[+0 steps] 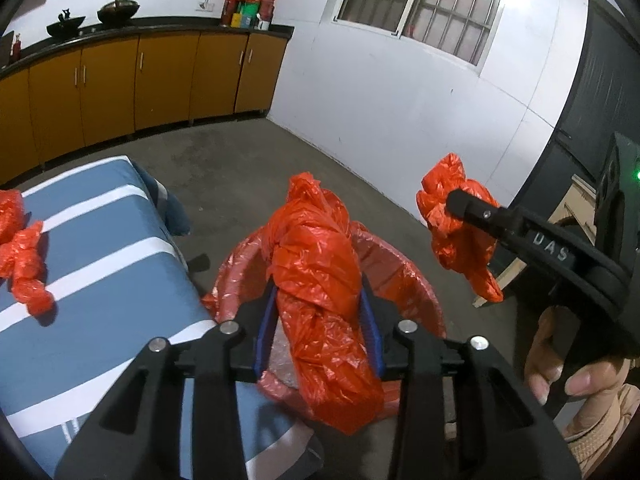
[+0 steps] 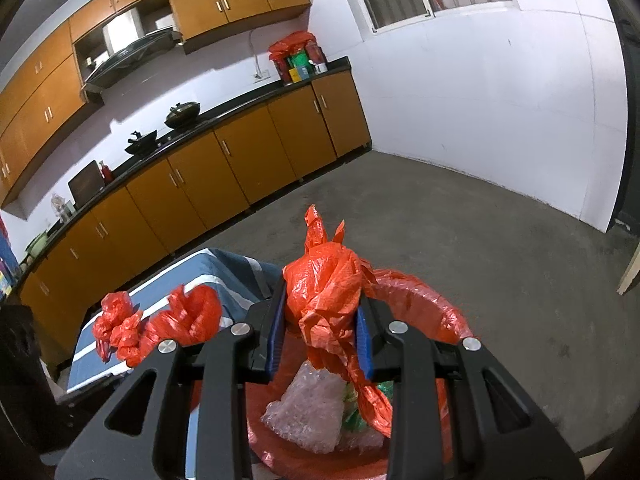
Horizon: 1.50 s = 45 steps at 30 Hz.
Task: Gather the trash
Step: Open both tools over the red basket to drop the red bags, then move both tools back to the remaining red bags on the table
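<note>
The left gripper (image 1: 320, 316) and right gripper (image 2: 322, 328) are each clamping a crumpled red bag (image 1: 320, 272) (image 2: 328, 292) above the bin (image 1: 404, 272) below them.

- Bare concrete floor (image 1: 248, 160) is lying open from 11 to 2 o'clock.
- Striped table (image 1: 100, 264) is blocking 9 o'clock.
- Bin rim (image 1: 404, 276) is crowding dead centre.
- Wall (image 1: 400, 100) is closing 1 o'clock, far off.

We cannot see the bin's (image 1: 394, 268) near rim behind the gripper frames, and most of its inside is covered by the bunched red bag (image 1: 324, 292). The clear wrapping (image 2: 310, 408) is partly hidden. The packets on the far counter (image 1: 250, 12) are too small to read.
</note>
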Each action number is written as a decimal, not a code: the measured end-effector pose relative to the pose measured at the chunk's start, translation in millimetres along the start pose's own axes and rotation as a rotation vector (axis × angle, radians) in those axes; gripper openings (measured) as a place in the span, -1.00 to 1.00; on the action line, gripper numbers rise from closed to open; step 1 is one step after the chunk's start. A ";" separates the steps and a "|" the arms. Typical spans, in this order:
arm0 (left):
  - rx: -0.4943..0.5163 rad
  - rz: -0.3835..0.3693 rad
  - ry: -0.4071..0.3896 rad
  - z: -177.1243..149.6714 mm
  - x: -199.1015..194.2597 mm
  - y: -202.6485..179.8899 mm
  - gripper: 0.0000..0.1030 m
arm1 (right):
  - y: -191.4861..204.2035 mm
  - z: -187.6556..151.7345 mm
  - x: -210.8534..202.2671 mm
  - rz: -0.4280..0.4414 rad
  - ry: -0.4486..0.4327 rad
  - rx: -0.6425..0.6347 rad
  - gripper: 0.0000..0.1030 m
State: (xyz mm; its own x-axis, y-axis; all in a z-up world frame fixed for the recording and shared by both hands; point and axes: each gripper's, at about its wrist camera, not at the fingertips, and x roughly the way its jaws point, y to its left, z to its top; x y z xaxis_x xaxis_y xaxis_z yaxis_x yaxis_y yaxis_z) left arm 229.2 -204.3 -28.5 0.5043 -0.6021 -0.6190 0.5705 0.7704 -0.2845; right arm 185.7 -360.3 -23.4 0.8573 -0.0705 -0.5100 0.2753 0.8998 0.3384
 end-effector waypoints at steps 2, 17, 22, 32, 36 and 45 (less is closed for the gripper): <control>-0.006 -0.002 0.016 0.2 8.4 0.8 -0.16 | -4.3 -0.2 1.1 0.001 0.002 0.021 -0.32; -0.067 0.152 -0.027 -17.4 -6.8 45.9 0.30 | -0.1 -2.9 5.6 -0.048 0.008 -0.020 0.17; -0.078 0.252 -0.072 -26.5 -30.7 68.3 0.41 | 14.2 -7.0 6.8 -0.058 0.005 -0.077 0.34; -0.124 0.517 -0.134 -57.4 -88.5 135.2 0.55 | 70.6 -19.5 22.0 -0.006 0.024 -0.206 0.53; -0.166 0.618 -0.161 -71.5 -114.8 165.4 0.60 | 106.0 -29.3 36.2 0.054 0.051 -0.241 0.53; -0.298 0.778 -0.194 -101.7 -172.3 238.8 0.67 | 195.8 -55.9 74.5 0.182 0.110 -0.363 0.53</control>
State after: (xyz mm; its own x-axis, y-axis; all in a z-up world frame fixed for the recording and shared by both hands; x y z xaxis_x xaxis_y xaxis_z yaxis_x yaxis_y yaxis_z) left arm 212.6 104.8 -64.3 0.7997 0.1164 -0.5891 -0.1643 0.9860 -0.0282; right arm 279.2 -165.3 -39.4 0.8206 0.1321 -0.5560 -0.0640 0.9880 0.1402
